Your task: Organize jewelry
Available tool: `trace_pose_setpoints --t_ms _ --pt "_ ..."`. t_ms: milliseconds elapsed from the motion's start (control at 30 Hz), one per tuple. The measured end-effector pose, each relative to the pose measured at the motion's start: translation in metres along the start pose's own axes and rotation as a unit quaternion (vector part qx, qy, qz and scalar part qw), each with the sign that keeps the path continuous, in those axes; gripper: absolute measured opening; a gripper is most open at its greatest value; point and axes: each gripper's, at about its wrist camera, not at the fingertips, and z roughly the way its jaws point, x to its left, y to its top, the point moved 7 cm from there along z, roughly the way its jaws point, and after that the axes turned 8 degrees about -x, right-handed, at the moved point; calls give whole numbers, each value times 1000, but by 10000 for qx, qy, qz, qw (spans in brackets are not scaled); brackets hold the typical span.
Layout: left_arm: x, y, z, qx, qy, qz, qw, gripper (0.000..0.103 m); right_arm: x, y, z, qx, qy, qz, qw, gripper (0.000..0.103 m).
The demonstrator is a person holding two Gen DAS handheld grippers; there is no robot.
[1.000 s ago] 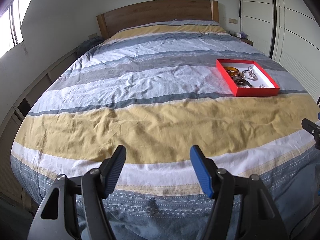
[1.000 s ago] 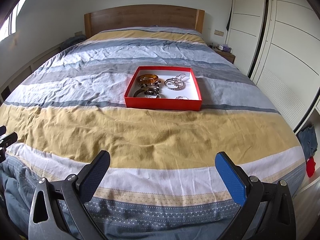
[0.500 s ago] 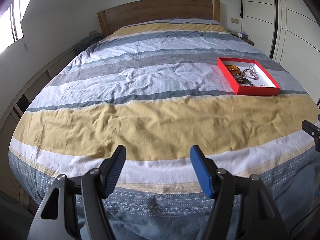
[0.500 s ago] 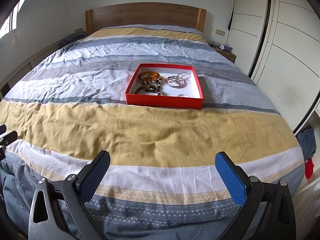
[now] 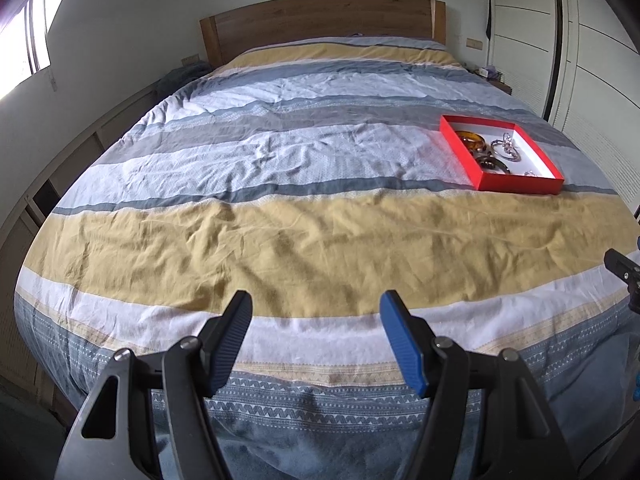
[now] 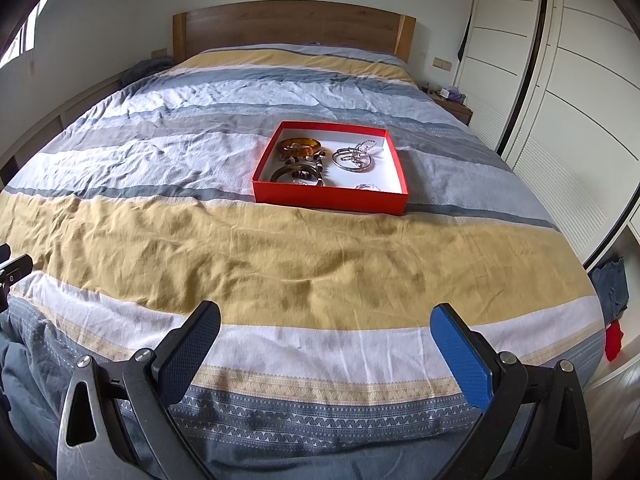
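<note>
A shallow red cardboard tray [image 6: 332,200] on the striped duvet [image 6: 280,248] holds an amber bangle [image 6: 300,146], dark bracelets and silver pieces (loosely grouped); left gripper [image 5: 316,320] and right gripper [image 6: 326,328] hover apart, empty, well short. Sorted or awaiting sorting: unclear.

Striped duvet [image 6: 280,264], wooden headboard [image 6: 292,28], white wardrobe [image 6: 560,92].

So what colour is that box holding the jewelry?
Red outside, white inside; the box shows best in the right wrist view.
</note>
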Motion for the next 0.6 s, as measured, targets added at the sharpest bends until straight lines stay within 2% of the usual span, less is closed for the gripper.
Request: trace_pose_setpoints --t_ms 600 --pt "-1 -1 0 -3 -38 -14 10000 65 0 -1 -1 0 -18 -21 10000 103"
